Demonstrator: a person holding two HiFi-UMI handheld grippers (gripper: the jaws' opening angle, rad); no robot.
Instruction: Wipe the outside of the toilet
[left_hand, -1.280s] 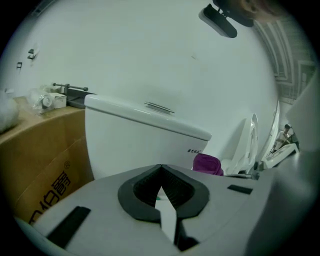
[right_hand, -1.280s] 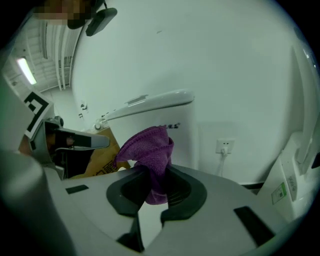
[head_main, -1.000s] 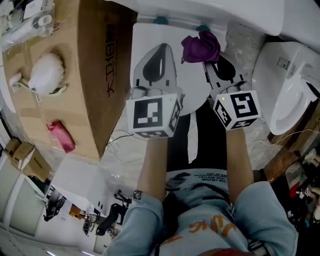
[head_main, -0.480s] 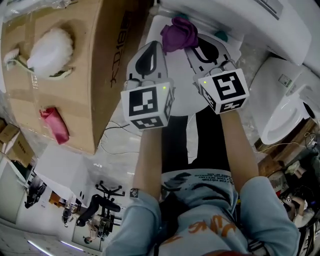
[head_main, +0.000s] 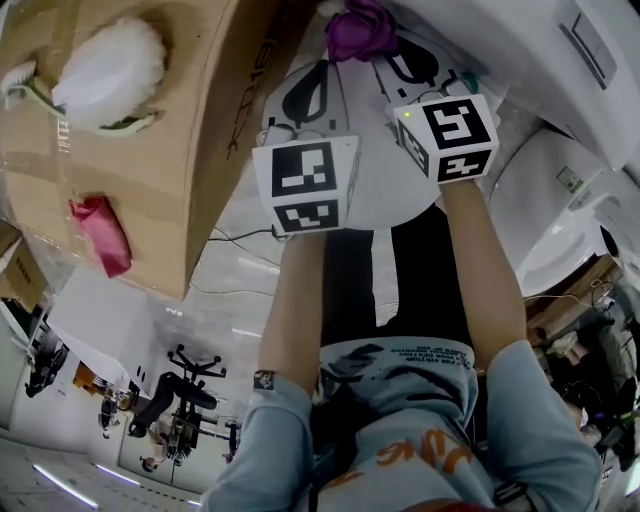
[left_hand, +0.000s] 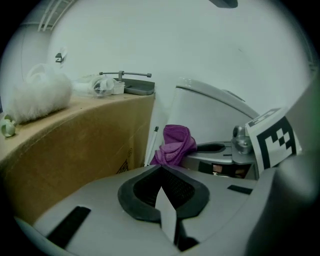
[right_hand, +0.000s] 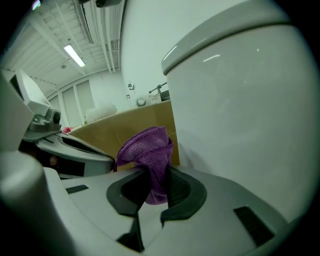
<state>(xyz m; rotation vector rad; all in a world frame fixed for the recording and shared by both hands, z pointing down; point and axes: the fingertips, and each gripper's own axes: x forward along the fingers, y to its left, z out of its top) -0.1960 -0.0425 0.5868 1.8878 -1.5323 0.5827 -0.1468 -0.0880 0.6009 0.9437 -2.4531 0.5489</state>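
My right gripper (head_main: 385, 45) is shut on a crumpled purple cloth (head_main: 360, 28), which bunches up out of its jaws (right_hand: 147, 150). The cloth is held up close to the white toilet tank (right_hand: 240, 100), whose lid and side fill the right gripper view; I cannot tell whether they touch. In the head view the tank (head_main: 500, 50) runs along the top right, with the bowl (head_main: 560, 215) below it. My left gripper (left_hand: 161, 172) is shut with nothing in it, just left of the right one (left_hand: 240, 150). The cloth (left_hand: 175, 145) shows ahead of its jaws.
A large cardboard box (head_main: 150, 170) stands close on the left, carrying a white fluffy brush (head_main: 110, 70) and a red cloth (head_main: 100, 235). Cables lie on the floor (head_main: 240, 260) beside the box. Clutter sits at the lower right (head_main: 590, 350).
Both grippers have moved forward and up towards the toilet tank, the right one still holding the purple cloth. The box and toilet have shifted in the head view.
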